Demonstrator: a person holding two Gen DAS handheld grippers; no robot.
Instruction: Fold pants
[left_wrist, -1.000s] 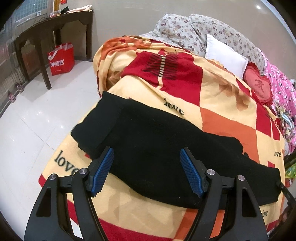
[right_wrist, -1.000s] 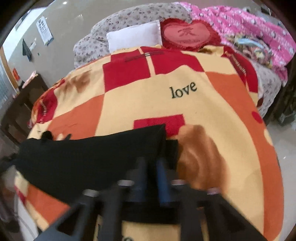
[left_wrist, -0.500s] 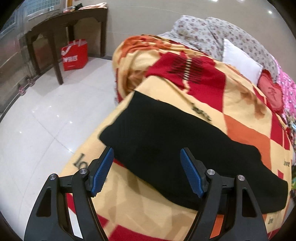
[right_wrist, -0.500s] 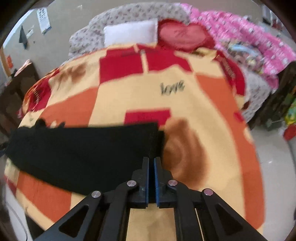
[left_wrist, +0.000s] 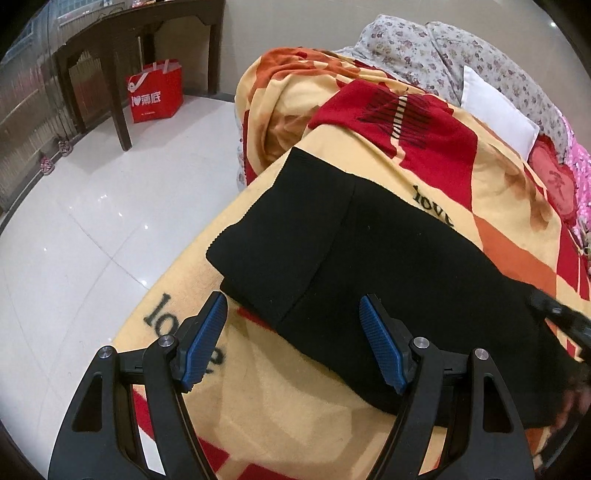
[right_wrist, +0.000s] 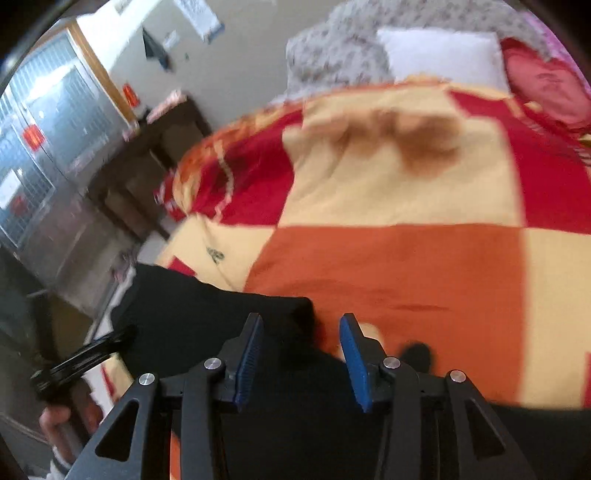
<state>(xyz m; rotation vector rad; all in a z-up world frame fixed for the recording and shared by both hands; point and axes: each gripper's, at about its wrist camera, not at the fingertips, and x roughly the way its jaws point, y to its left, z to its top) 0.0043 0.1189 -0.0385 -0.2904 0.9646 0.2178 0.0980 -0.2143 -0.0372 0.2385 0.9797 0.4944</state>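
Left gripper (left_wrist: 291, 343) jaws wide, empty; right gripper (right_wrist: 301, 360) jaws just opening — black pants (left_wrist: 388, 258) released.

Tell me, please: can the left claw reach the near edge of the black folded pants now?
Probably yes. The left claw is open just above the black folded pants on the patterned blanket, and nothing lies between.

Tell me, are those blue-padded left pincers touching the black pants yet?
Apart. In the left wrist view the left gripper stands wide open above the black pants, and neither blue pad presses the cloth.
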